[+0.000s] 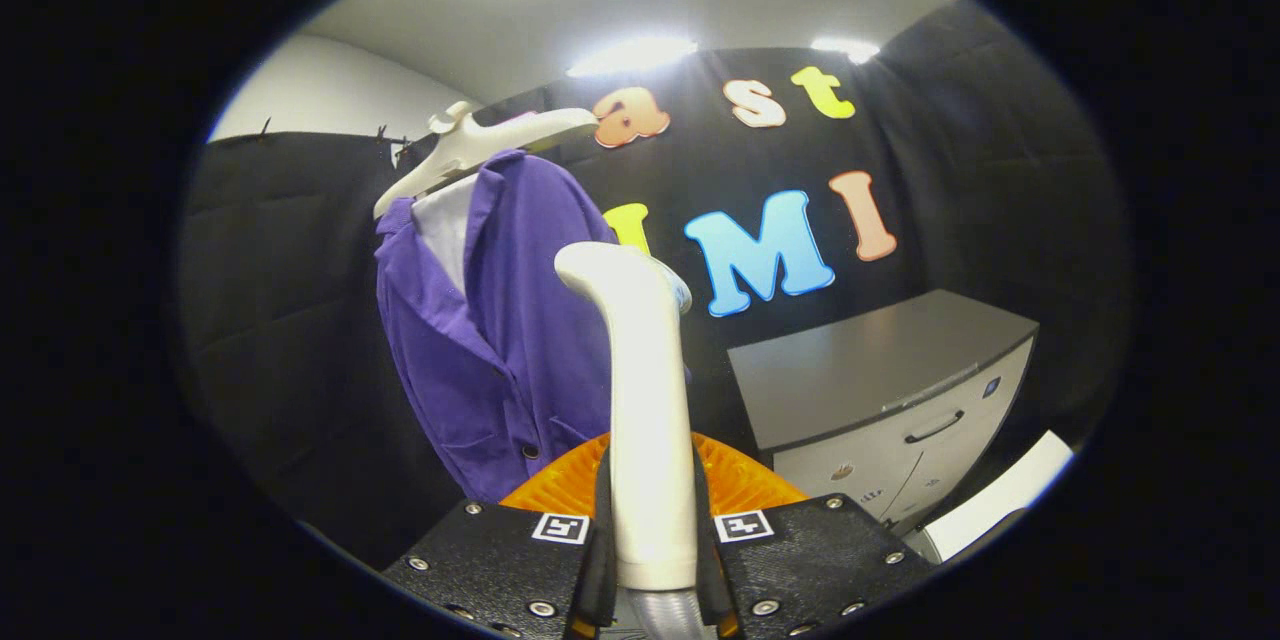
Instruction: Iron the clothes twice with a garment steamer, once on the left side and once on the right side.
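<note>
Clamped on the steamer (pixel 650 420), the claw (pixel 652 530) has both fingers pressing its upright handle. Its head sits at the top, just right of the purple shirt (pixel 500 320), whether touching cannot be told. That shirt hangs on a white hanger (pixel 480 145) to the far left. A grey cabinet (pixel 890 390) stands right.
</note>
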